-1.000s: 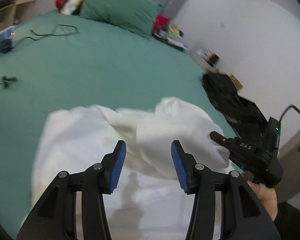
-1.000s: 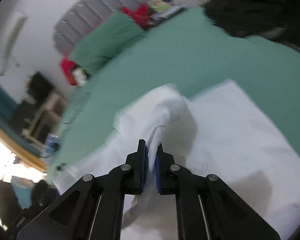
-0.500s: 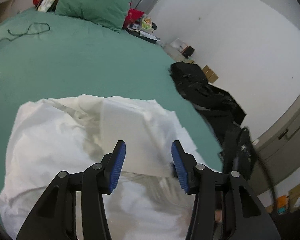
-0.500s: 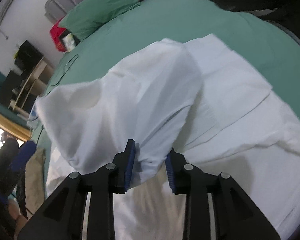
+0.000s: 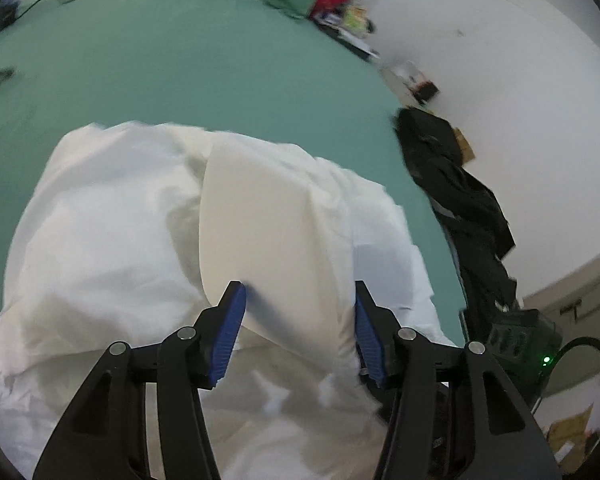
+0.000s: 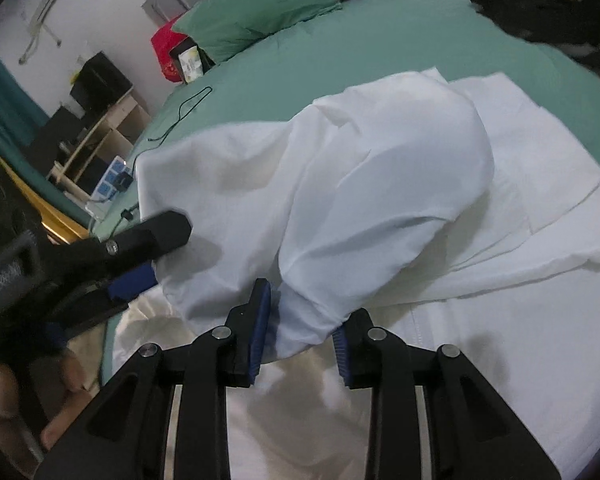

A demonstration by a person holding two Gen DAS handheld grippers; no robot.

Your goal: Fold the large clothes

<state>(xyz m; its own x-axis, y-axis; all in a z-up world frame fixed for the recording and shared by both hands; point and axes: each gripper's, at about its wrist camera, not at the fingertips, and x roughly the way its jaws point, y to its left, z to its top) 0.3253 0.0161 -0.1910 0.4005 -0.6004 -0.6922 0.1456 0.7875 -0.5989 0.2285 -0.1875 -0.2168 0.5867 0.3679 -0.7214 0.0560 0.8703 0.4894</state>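
Observation:
A large white garment [image 5: 112, 240] lies bunched on the green bed [image 5: 180, 68]; it also shows in the right wrist view [image 6: 380, 168]. My left gripper [image 5: 298, 334] is open, its blue pads either side of a raised fold of the cloth, not clamping it. My right gripper [image 6: 302, 334] is open, with a puffed fold of the garment hanging between its pads. The left gripper also shows in the right wrist view [image 6: 140, 256] at the garment's left edge.
A green pillow [image 6: 256, 12] and red cushion [image 6: 166, 46] lie at the bed's head. A black cable [image 6: 180, 114] crosses the sheet. Dark clothing [image 5: 456, 184] hangs off the bed's right side. Shelves [image 6: 96, 136] stand left of the bed.
My right gripper has opened from shut on the white fold, and the cloth has billowed down over the garment. My left gripper stayed open and moved closer over the fold.

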